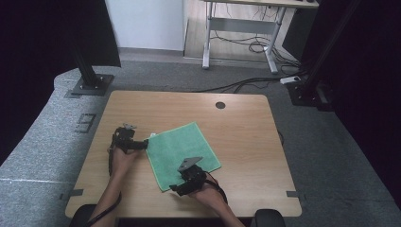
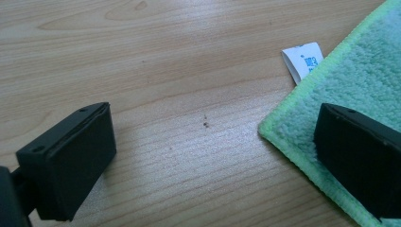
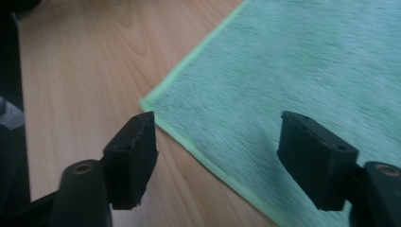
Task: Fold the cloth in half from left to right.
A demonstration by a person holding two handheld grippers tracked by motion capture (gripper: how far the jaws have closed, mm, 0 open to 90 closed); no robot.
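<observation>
Cloth: a green cloth (image 1: 182, 154) lies flat and spread out on the worktop (image 1: 246, 142), left of the middle and nearer the person's edge; it sits turned, so its corners point toward the worktop's edges rather than its sides running along them.
Cloth's hem: a brighter green stitched border runs round it, clear in both gripper views (image 2: 302, 90).
Label: a small white label (image 2: 302, 59) with blue print sticks out from the cloth's border at the corner toward the worktop's left edge, lying on the bare wood.
Left tongs: the left tongs (image 1: 142, 144) sit at that left corner of the cloth, low over the worktop. In the left gripper view the jaws stand wide apart, one over bare wood, the other over the cloth just inside its border; nothing is pinched between them.
Right tongs: the right tongs (image 1: 176, 189) are at the cloth's corner nearest the person's edge. In the right gripper view the jaws are apart, one over the wood beside the corner, the other over the cloth (image 3: 293, 80); the border runs between them, and the pads do not press on it. The picture is slightly blurred.
Hands: the person's left hand (image 1: 121, 161) and right hand (image 1: 208, 194) come in from the worktop's near edge, each carrying its tongs.
Worktop: light wood with rounded corners and a dark round hole (image 1: 220, 105) near the far edge.
</observation>
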